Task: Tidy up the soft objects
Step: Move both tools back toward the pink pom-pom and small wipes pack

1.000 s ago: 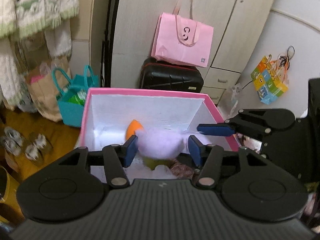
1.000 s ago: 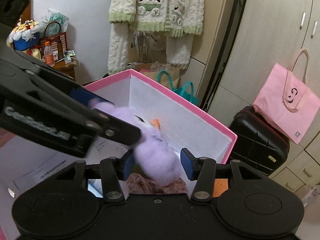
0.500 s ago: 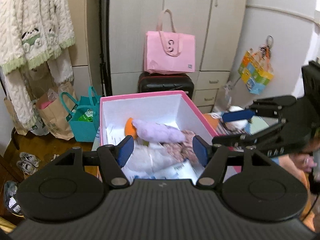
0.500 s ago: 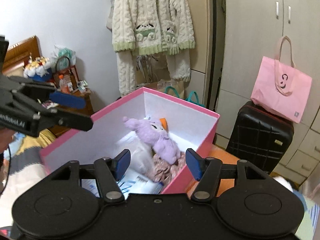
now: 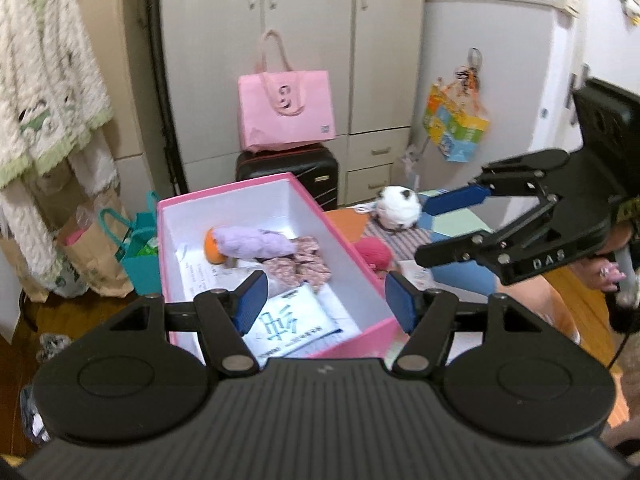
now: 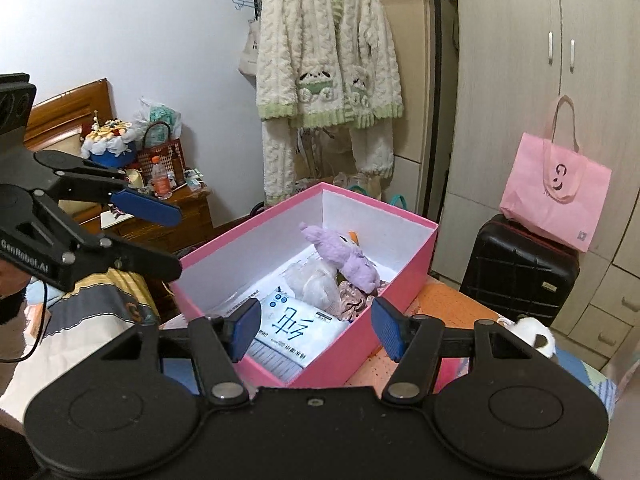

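Both grippers hang parted and empty, their jaws having just opened: the left gripper [image 5: 326, 306] low centre, the right gripper [image 6: 312, 330] likewise. Beyond them sits the pink box [image 5: 344, 240], mid-frame, with the purple plush toy [image 5: 256, 244] lying inside beside the floral cloth [image 5: 300, 268].

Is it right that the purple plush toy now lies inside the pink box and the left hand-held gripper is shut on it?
Not quite. The purple plush toy does lie inside the pink box, but the left hand-held gripper is open, with nothing between its pads, well back from the toy. The left wrist view shows this; the right wrist view shows the toy lying free too.
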A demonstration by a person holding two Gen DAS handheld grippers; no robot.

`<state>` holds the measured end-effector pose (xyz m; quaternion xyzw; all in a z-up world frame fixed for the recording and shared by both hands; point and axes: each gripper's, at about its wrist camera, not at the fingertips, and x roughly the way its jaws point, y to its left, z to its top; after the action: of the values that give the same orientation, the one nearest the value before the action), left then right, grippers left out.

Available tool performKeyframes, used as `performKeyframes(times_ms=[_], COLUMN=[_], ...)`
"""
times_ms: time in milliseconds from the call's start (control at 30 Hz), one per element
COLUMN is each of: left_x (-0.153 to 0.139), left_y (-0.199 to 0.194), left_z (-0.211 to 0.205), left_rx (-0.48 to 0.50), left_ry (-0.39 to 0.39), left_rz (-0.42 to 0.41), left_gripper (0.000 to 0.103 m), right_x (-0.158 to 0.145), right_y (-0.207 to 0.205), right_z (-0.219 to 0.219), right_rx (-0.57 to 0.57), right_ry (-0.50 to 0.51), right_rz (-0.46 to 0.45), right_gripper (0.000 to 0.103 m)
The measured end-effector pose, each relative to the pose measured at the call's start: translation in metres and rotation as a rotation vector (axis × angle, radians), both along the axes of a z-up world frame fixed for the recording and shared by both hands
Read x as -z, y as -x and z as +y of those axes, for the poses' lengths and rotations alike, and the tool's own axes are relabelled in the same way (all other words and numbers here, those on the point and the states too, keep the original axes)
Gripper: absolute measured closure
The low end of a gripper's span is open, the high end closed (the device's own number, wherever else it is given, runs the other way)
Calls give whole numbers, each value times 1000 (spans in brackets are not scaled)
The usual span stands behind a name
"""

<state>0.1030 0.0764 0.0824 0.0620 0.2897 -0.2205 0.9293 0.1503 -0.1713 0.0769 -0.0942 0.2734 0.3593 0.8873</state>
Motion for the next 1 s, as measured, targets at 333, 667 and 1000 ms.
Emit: performKeyframes(times_ms=[333,667,1000], left_x=[-5,19,63], left_y=[39,38,4], left_z=[-35,-86,-133], left_rx=[148,227,191], left_ry=[47,42,25], left_rz=[-16,-4,40], left_gripper=[32,30,30], right_x=[-13,0,27], right_y=[36,40,22], right_z=[-42,-80,-109], right_rx=[40,86,135], right_ry=[-36,-69,-101], right_rz=[-42,-19,3], right_gripper=[37,37,37])
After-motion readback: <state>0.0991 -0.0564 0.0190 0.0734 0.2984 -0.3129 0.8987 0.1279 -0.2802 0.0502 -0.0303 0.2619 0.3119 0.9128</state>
